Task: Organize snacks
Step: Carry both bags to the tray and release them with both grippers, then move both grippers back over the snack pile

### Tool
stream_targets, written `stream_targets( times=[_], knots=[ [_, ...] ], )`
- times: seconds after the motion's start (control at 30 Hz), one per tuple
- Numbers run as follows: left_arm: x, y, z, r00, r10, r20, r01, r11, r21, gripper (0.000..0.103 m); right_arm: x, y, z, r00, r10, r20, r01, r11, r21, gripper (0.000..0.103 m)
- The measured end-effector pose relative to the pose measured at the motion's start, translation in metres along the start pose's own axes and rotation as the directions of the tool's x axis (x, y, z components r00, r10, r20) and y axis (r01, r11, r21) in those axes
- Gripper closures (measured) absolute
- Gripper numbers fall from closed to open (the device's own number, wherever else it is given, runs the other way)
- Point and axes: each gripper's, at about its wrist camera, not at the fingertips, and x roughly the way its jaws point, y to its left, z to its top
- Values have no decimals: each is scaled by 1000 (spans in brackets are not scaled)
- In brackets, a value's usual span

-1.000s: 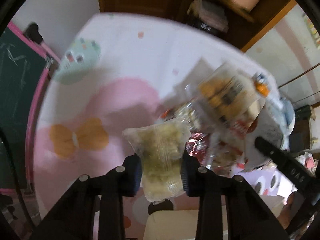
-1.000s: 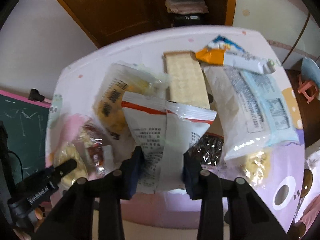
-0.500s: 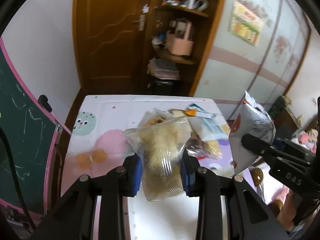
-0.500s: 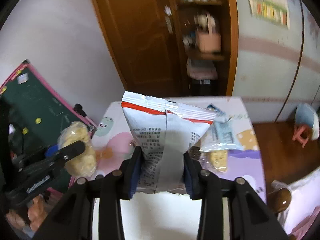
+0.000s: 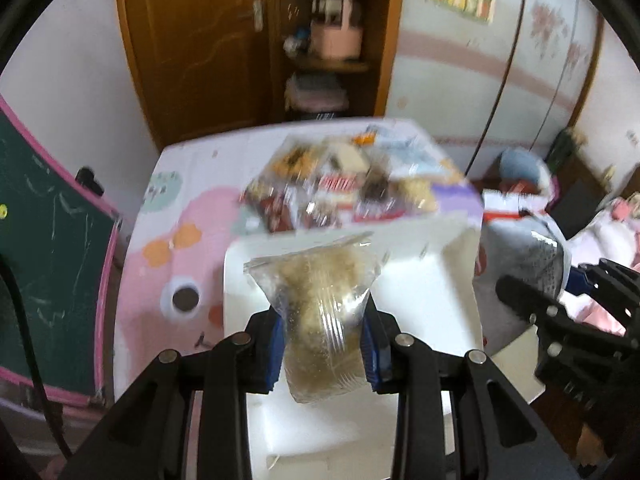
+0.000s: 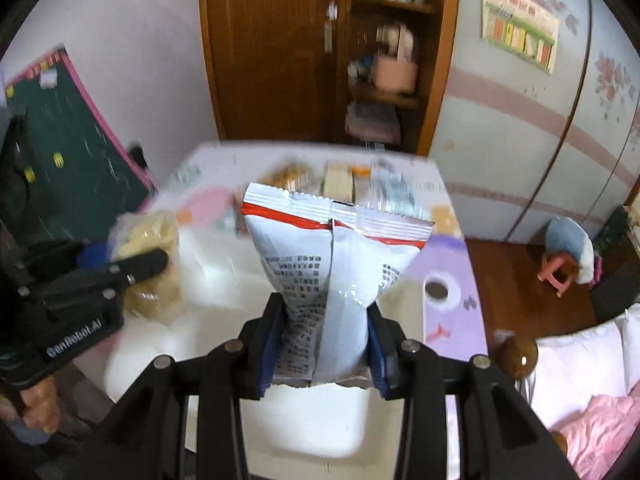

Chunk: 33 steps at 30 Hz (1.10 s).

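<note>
My left gripper (image 5: 325,340) is shut on a clear bag of pale yellow snacks (image 5: 320,300) and holds it above a white bin (image 5: 424,292). My right gripper (image 6: 326,344) is shut on a white snack bag with a red stripe (image 6: 332,264), also over the white bin (image 6: 312,420). The left gripper with its yellow bag (image 6: 148,264) shows at the left of the right wrist view. The right gripper's white bag (image 5: 520,248) shows at the right of the left wrist view. A pile of other snack packets (image 5: 344,188) lies on the table beyond the bin.
The table has a pastel cartoon cover (image 5: 188,232). A green chalkboard with a pink frame (image 5: 48,248) leans at the left. A wooden door and shelf (image 6: 360,60) stand behind. A bed with pink bedding (image 6: 592,400) is at the right.
Both grippers have pulled back from the snack pile with their bags and now hang over the white bin, which has come into view below them.
</note>
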Motion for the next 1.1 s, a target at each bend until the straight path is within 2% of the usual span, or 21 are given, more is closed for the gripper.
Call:
stream_targets(
  times=[0.03, 0.1, 0.13, 0.17, 0.33, 0.67, 1.0, 1.1],
  knots=[
    [6, -1, -4, 1000, 17, -23, -17, 1000, 7, 71, 10, 2, -5, 999, 0, -53, 0, 1000, -6, 64],
    [14, -2, -8, 998, 29, -60, -28, 1000, 11, 55, 27, 1, -11, 990, 18, -143, -17, 1000, 7, 64],
    [16, -2, -9, 997, 24, -67, -24, 1000, 4, 31, 32, 0, -11, 986, 27, -161, -24, 999, 25, 64],
    [15, 0, -10, 998, 21, -62, -22, 1000, -14, 13, 36, -4, -9, 985, 32, -171, -25, 999, 43, 64],
    [4, -1, -11, 999, 35, -9, -35, 999, -5, 12, 31, -13, -6, 990, 16, -142, -1, 995, 104, 41],
    [3, 1, -9, 999, 49, -19, -49, 998, -34, 12, 30, -2, -12, 987, 39, -156, -25, 995, 92, 40],
    [-2, 6, -10, 999, -33, -19, 31, 996, -84, 12, 19, -4, -11, 993, 36, -117, -24, 995, 100, 40],
    [-4, 8, -9, 999, -36, -9, 35, 995, -98, 12, 14, -5, -9, 995, 38, -88, -29, 994, 106, 40]
  ],
)
